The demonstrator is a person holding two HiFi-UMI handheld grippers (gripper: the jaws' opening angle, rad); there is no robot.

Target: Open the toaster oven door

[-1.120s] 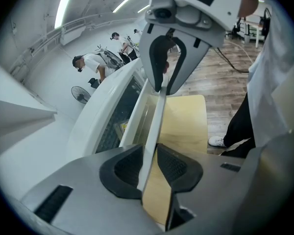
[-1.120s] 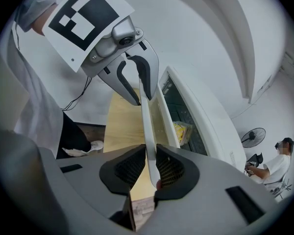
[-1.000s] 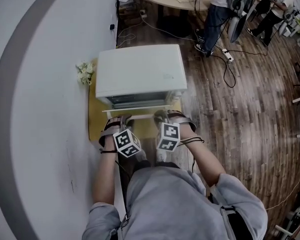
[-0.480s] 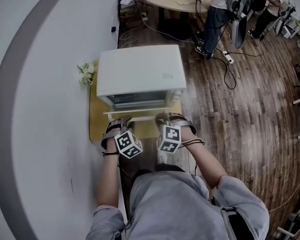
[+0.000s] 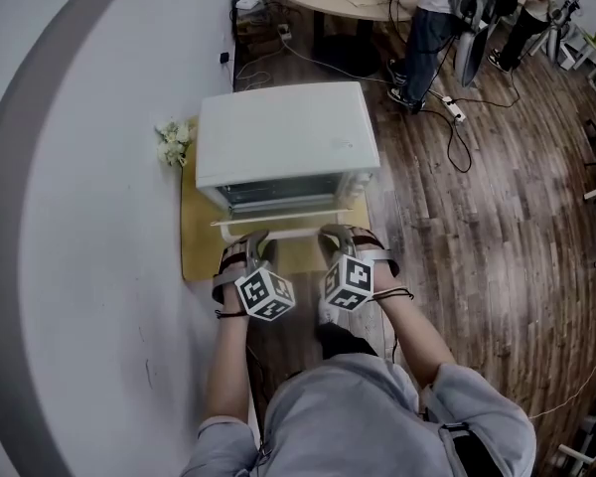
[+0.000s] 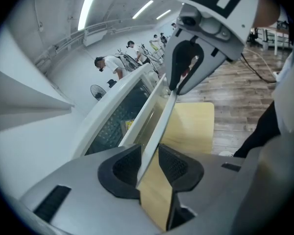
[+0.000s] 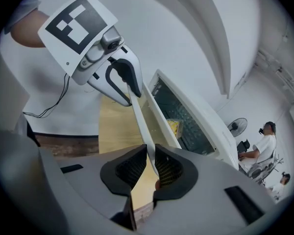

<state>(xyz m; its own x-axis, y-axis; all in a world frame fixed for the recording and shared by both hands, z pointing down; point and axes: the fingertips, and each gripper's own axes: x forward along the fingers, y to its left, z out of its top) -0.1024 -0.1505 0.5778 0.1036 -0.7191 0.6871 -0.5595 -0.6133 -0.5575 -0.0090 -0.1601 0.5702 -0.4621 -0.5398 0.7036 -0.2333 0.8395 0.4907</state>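
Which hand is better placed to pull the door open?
Right, probably: the right gripper grips the white bar handle of the white toaster oven, its jaws having just eased slightly; the left gripper has just been opening its jaws, leaving gaps around the handle.

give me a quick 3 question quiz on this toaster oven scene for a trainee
1. What does the toaster oven stand on? A a kitchen counter, B a yellow board, C a metal rack.
2. True or false: the flowers lie at the oven's right side.
3. What runs between the left hand-held gripper's jaws?
Key: 1 B. 2 False: they lie at its left, by the wall. 3 The door handle; those jaws have just been opening, with it between them.
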